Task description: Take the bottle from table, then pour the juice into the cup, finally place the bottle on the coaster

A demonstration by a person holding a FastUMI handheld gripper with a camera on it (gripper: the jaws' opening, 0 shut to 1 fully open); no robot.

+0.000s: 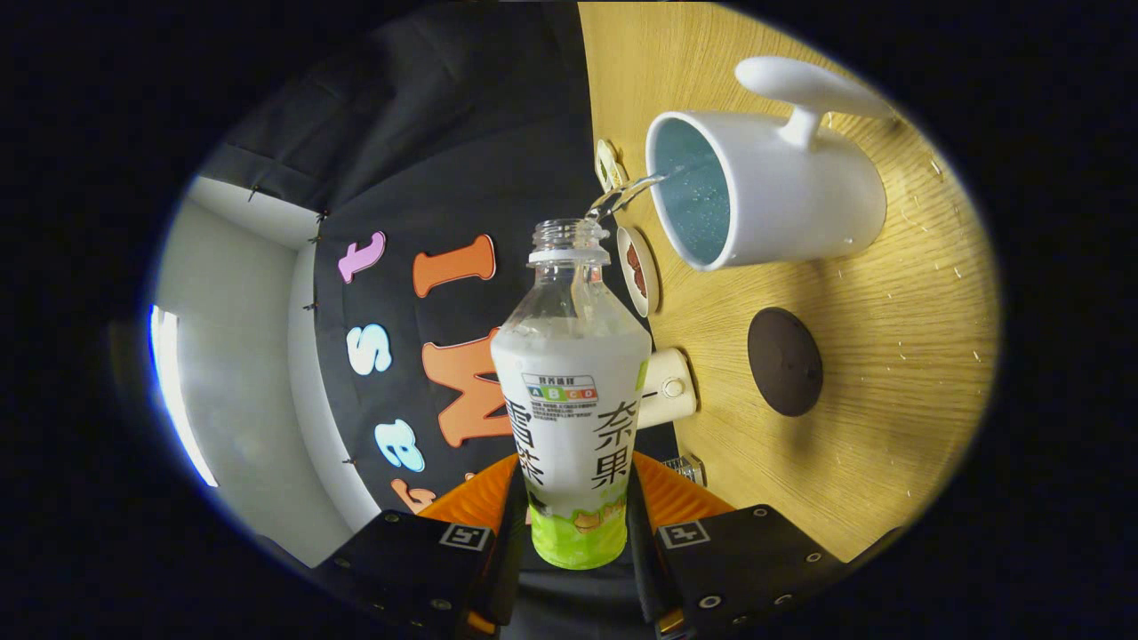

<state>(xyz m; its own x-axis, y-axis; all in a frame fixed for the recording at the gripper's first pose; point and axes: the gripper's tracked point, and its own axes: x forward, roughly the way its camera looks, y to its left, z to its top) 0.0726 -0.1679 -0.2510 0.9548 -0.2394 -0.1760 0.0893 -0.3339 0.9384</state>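
Cam rides on the gripper (576, 507), looking fwd along its two fingers (484, 498), rolled sideways so the table (889, 356) stands as a wall. Very near the bottle (573, 391) clamped between the fingers; cup (765, 191) just beyond the bottle's mouth.

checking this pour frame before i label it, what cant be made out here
- Gripper view: the bottle base and the finger pads on it, hidden by the gripper body.
- How full the white cup is: its blue inside faces the camera, the level is unclear.
- The small dish behind the bottle's neck: contents too small.
- The cream device: partly hidden by the bottle.
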